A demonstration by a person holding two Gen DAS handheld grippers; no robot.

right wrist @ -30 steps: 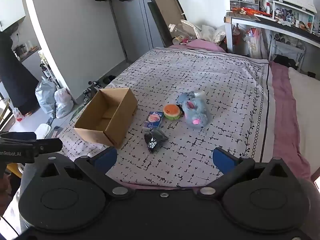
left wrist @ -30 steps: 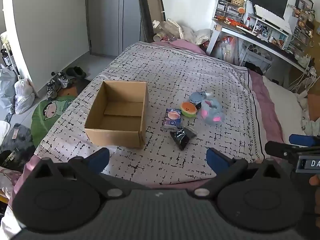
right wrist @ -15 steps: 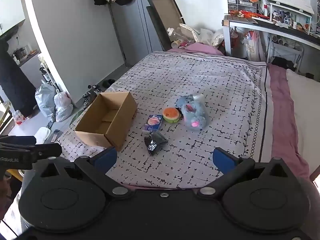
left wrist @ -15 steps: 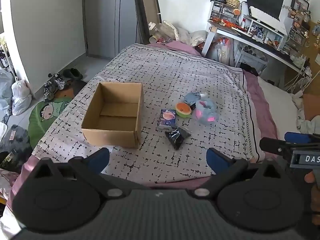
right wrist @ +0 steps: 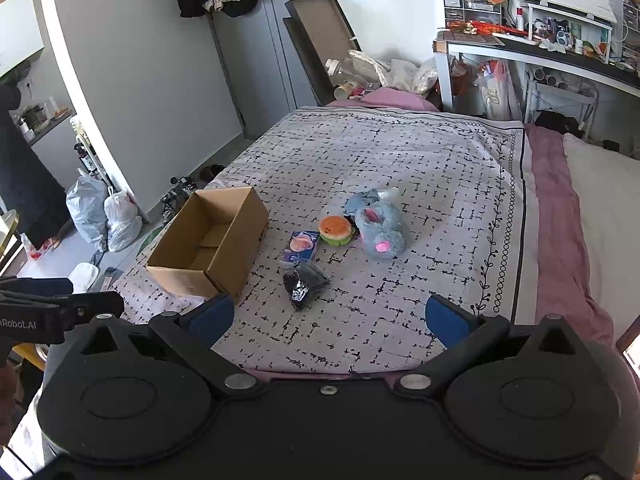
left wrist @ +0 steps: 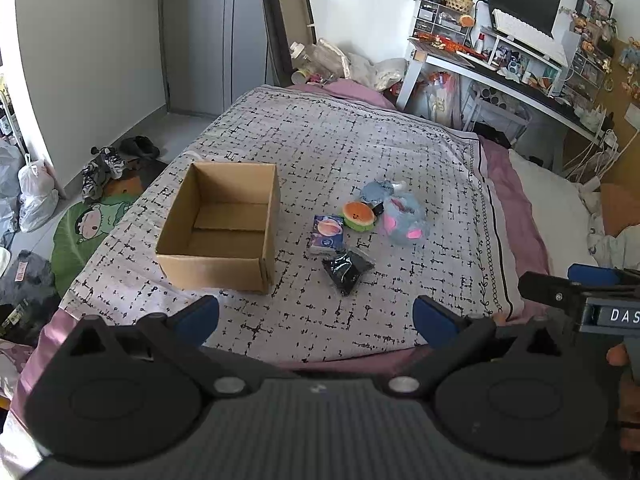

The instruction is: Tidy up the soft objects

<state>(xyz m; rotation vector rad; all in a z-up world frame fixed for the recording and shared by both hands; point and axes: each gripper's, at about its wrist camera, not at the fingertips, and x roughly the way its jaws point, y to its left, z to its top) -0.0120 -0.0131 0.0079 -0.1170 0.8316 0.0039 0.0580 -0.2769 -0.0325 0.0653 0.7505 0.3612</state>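
Both grippers hung off the near edge of the bed [left wrist: 360, 136], well apart from every item. Left gripper [left wrist: 316, 314]: blue fingers spread wide, nothing between them. Right gripper [right wrist: 330, 318]: likewise spread wide and holding nothing; it also showed at 3 o'clock in the left wrist view, and the left one at 9 o'clock in the right wrist view. Box [left wrist: 224, 226] stood upright on the checked blanket, open at the top, with nothing seen inside it. Soft items lay in a loose cluster at 3 o'clock of the box, apart from it. Blue plush [left wrist: 402, 216] lay furthest right, pink patches showing, with a blue-grey bundle [left wrist: 376, 191] touching it at 11 o'clock. Burger toy [left wrist: 359, 215], orange top over green rim, sat just beside the plush at its 9 o'clock; whether they touched could not be told. Packet [left wrist: 327, 234] lay flat at 7 o'clock of the burger toy, just beside it. Black pouch [left wrist: 347, 270], shiny and crumpled, lay at 6 o'clock of the packet, nearest the grippers. Right wrist view gave the same layout: box [right wrist: 210, 246] at left, packet [right wrist: 301, 245], burger toy [right wrist: 336, 230], plush [right wrist: 378, 228], pouch [right wrist: 304, 284]. Desk [left wrist: 500, 76] stood at 2 o'clock beyond the bed; shoes [left wrist: 102, 168] on the floor at 10 o'clock of the box.
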